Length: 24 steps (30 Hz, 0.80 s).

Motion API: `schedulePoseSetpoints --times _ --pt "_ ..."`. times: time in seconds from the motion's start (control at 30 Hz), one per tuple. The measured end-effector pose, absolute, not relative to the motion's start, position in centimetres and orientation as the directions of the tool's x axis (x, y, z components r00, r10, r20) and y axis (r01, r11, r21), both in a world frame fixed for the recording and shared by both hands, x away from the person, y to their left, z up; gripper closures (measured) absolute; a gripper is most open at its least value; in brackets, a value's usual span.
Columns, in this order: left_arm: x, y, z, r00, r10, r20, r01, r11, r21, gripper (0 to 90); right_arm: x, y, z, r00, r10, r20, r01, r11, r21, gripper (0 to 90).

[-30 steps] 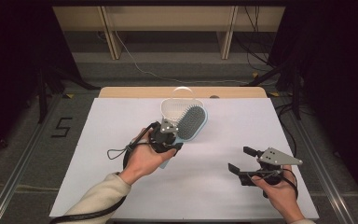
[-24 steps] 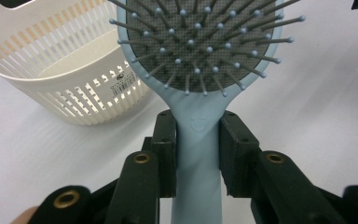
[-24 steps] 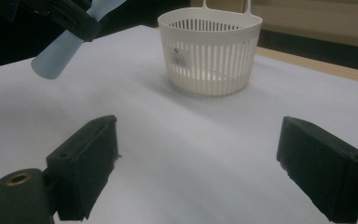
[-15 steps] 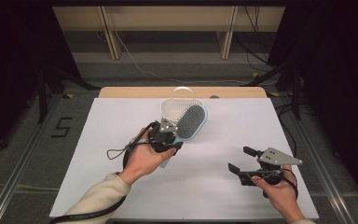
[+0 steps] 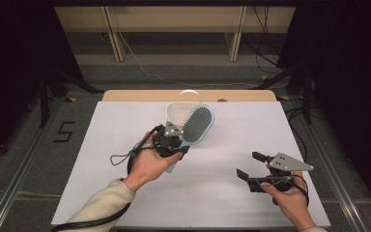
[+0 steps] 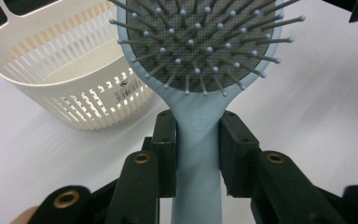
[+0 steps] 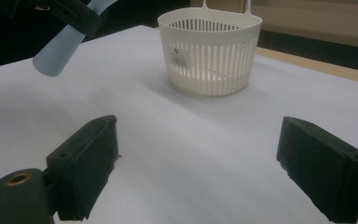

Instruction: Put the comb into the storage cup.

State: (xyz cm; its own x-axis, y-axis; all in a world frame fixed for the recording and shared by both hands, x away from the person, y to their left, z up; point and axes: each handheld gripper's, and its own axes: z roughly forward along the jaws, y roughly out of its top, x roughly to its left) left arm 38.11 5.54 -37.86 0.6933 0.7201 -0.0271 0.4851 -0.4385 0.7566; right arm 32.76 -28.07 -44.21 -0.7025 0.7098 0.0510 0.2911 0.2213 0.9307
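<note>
The left tongs pinched a blue hairbrush by its handle, apparently to carry it toward the white basket just beyond; the right tongs stood spread above the table.

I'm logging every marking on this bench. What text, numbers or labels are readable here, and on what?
"5": dark figure on the floor left of the table.
Sticker on the basket: small print, too small to read.
Embossed mark on the brush handle, gripped by the left claw: too faint to read.
Nothing else carries text.
</note>
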Motion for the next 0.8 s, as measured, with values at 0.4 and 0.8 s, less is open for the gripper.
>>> schedulePoseSetpoints --times 0.4,0.8 --pt "38.15 5.70 -37.64 0.685 0.728 -0.031 0.480 -0.419 0.770 69.7 32.73 -28.07 -44.19 -0.702 0.710 0.052 0.294 0.222 0.930 13.2" --pt "38.28 5.90 -37.55 0.675 0.737 -0.035 0.475 -0.397 0.785 69.7 32.75 -28.06 -44.21 -0.703 0.709 0.051 0.292 0.223 0.930 13.2"
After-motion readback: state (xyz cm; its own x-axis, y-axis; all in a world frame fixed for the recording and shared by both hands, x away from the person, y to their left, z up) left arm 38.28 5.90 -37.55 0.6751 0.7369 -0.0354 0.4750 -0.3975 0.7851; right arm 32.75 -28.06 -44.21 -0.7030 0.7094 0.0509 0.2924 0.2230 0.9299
